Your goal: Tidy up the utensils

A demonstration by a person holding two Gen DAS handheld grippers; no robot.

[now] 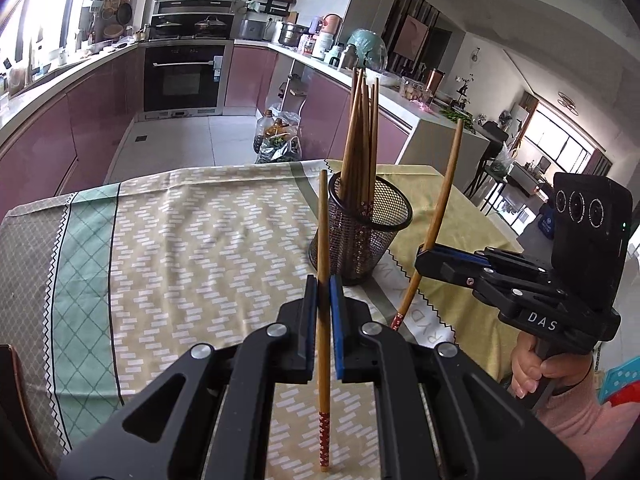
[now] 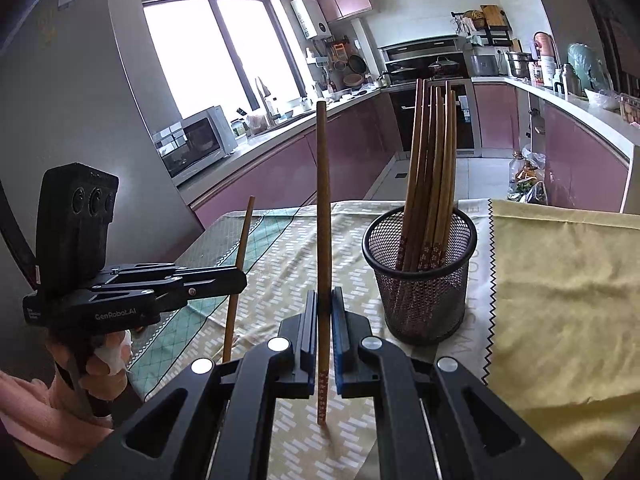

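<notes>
A black mesh cup (image 1: 362, 232) stands on the table and holds several wooden chopsticks (image 1: 362, 140); it also shows in the right wrist view (image 2: 420, 276). My left gripper (image 1: 323, 286) is shut on one upright chopstick (image 1: 323, 240), left of and nearer than the cup. My right gripper (image 2: 323, 300) is shut on another upright chopstick (image 2: 323, 208), left of the cup in its view. In the left wrist view the right gripper (image 1: 426, 252) holds its chopstick (image 1: 442, 204) tilted, just right of the cup. The left gripper (image 2: 240, 280) shows at the left of the right wrist view.
The table carries a patterned beige and green cloth (image 1: 192, 240) and a yellow cloth (image 2: 560, 300) on the right. Pink kitchen cabinets (image 1: 60, 132) and an oven (image 1: 184, 80) lie beyond the table's far edge. Bags and bottles (image 1: 278, 136) sit on the floor.
</notes>
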